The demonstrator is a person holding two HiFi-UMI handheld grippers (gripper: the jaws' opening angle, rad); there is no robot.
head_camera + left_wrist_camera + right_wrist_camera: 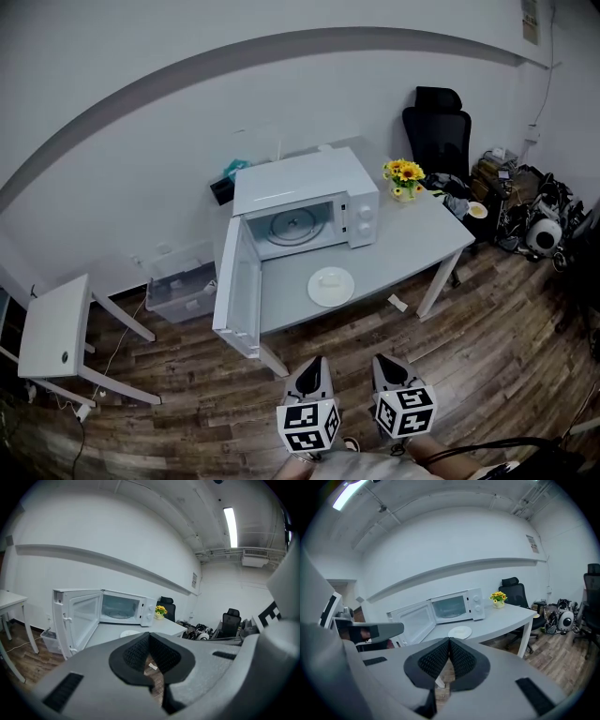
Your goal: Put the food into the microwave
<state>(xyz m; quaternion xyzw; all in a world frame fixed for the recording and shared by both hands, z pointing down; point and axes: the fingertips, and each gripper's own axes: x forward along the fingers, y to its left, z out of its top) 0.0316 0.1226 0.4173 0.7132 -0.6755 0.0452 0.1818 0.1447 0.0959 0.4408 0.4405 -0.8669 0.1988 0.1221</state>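
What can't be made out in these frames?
Plate: whether food lies on it; too small and pale in every view.
Teal thing behind the microwave: head view, mostly hidden by the microwave.
Dials: settings too small to read, all views.
Clutter right of the chair: head view, too small and jumbled.

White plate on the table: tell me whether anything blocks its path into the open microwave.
Nothing visible does. The round white plate lies on the pale table just in front of the white microwave, whose door is swung wide to the left. Only bare tabletop lies between plate and cavity.
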